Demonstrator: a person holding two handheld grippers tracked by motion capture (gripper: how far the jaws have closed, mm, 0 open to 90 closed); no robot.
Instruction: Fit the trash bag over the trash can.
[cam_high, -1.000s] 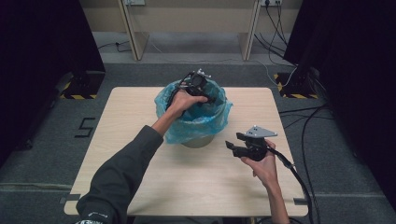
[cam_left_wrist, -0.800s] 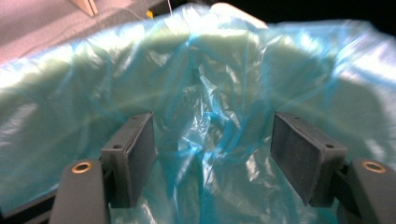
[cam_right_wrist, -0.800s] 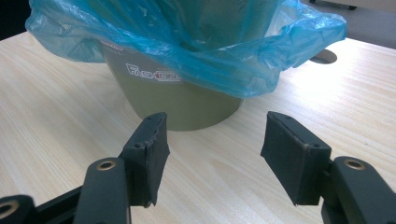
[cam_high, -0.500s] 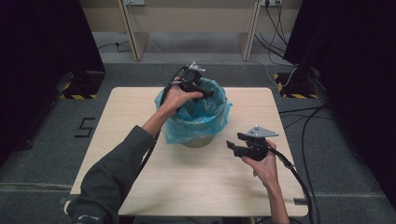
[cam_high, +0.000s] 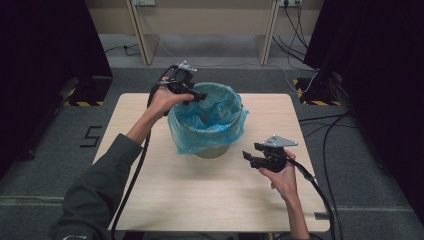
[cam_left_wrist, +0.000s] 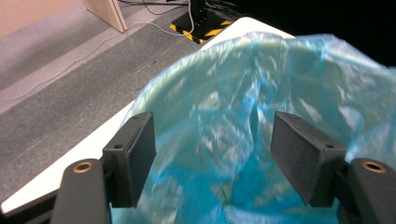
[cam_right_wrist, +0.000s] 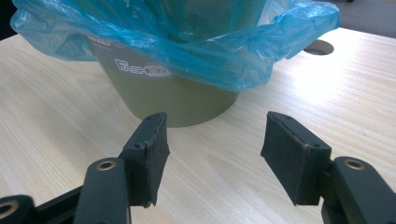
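Observation:
An olive-green bin (cam_high: 214, 151) (cam_right_wrist: 177, 98) stands in the middle of the wooden table (cam_high: 200, 195). A blue plastic bag (cam_high: 207, 117) (cam_left_wrist: 261, 93) (cam_right_wrist: 210, 51) lines it and is folded over the rim. My left gripper (cam_high: 199, 96) (cam_left_wrist: 212, 154) hovers above the bin's far-left rim, pointing across the opening. It is open, its jaws have just closed a little, and nothing is between them. My right gripper (cam_high: 251, 151) (cam_right_wrist: 215, 154) is held low over the table to the right of the bin, pointing at its base, open and apart from it.
A round cable hole (cam_right_wrist: 320, 46) sits in the table beyond the bin. Cables trail from both grippers off the near edge. Dark curtains flank the table, with yellow-black striped bases (cam_high: 317, 97) on the floor and wooden furniture legs (cam_high: 137, 30) behind.
My left gripper has risen out of the bin's opening and drawn back to the far-left rim. The right gripper has kept still.

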